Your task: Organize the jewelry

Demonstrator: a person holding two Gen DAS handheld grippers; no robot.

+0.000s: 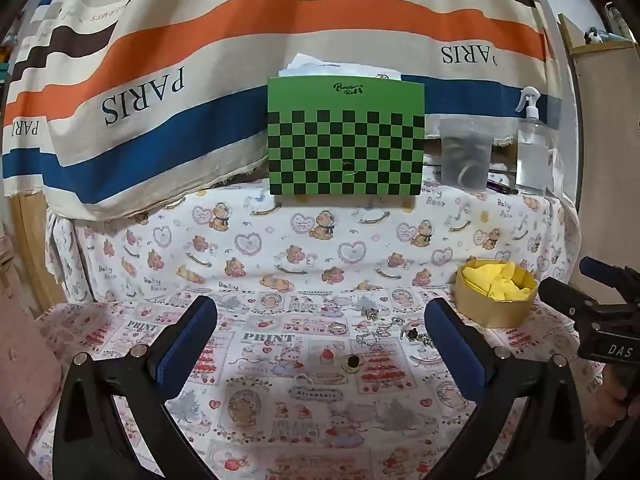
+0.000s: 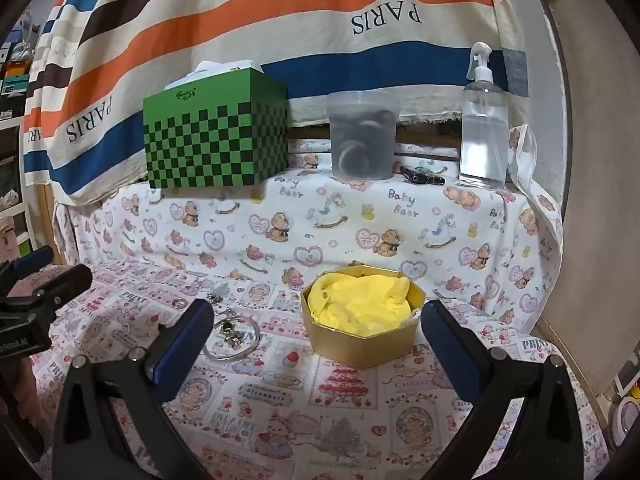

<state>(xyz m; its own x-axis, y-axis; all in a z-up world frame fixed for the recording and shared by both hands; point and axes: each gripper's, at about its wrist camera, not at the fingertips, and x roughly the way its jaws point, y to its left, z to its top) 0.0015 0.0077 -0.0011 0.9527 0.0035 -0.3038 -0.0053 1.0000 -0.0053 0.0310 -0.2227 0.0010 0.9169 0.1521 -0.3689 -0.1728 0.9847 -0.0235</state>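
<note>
A gold octagonal box (image 2: pixel 360 344) lined with yellow cloth (image 2: pixel 360 304) stands on the patterned cloth; it shows at the right in the left wrist view (image 1: pixel 496 312). Loose jewelry lies left of it: a silver bangle (image 2: pixel 232 340), a ring (image 2: pixel 179 303), a chain (image 1: pixel 376 334) and a small gold ring with a dark stone (image 1: pixel 352 362). My left gripper (image 1: pixel 320 338) is open above the cloth, with the gold ring between its fingers. My right gripper (image 2: pixel 316 336) is open in front of the box, empty.
A green checkered tissue box (image 1: pixel 346 140), a clear tub (image 1: pixel 466 156) and a spray bottle (image 1: pixel 534 152) stand on a raised ledge at the back. A striped PARIS cloth (image 1: pixel 200 80) hangs behind. A wooden board (image 2: pixel 592 200) bounds the right side.
</note>
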